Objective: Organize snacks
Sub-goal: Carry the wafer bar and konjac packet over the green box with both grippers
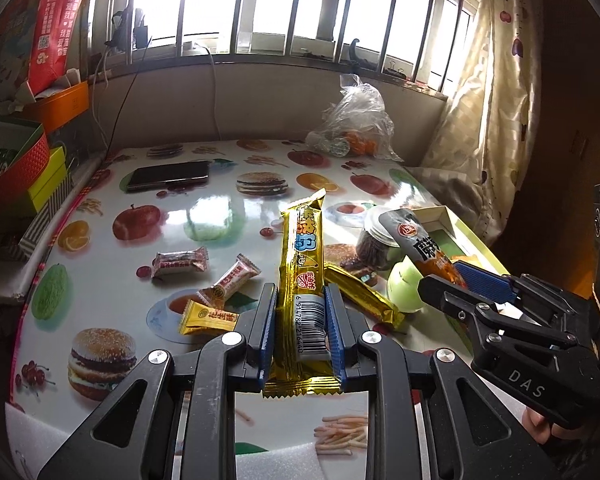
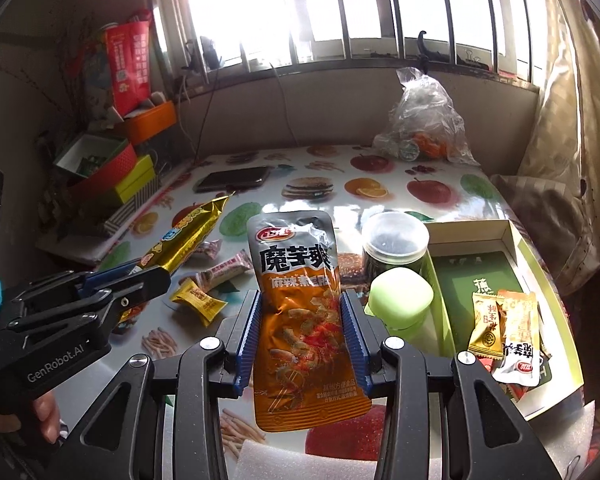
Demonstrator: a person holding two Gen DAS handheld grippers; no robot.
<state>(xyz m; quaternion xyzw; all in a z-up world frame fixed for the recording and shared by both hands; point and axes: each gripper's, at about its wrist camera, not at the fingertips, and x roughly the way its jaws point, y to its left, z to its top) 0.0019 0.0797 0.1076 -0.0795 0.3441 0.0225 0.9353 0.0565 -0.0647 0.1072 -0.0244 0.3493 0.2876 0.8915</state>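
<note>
Left gripper [image 1: 300, 316]: pinches gold bar [image 1: 303, 264], raised over table [image 1: 220, 216] centre. Right gripper [image 2: 304, 340]: pinches orange pouch [image 2: 300, 300], lifted; box [image 2: 540, 396] with sorted snacks [image 2: 508, 332] at 3 o'clock. Loose candies [image 1: 204, 280] at 9 o'clock of bar.

Left gripper [image 1: 300, 320] hanging above table, blue-padded fingers [image 1: 267, 332] pressing both sides of gold snack bar [image 1: 302, 264]. Right gripper [image 2: 302, 340] hanging alongside, level with it, fingers [image 2: 247, 340] clamping orange-grey snack pouch [image 2: 300, 280]. Bare fingertips showing under both handles.
</note>
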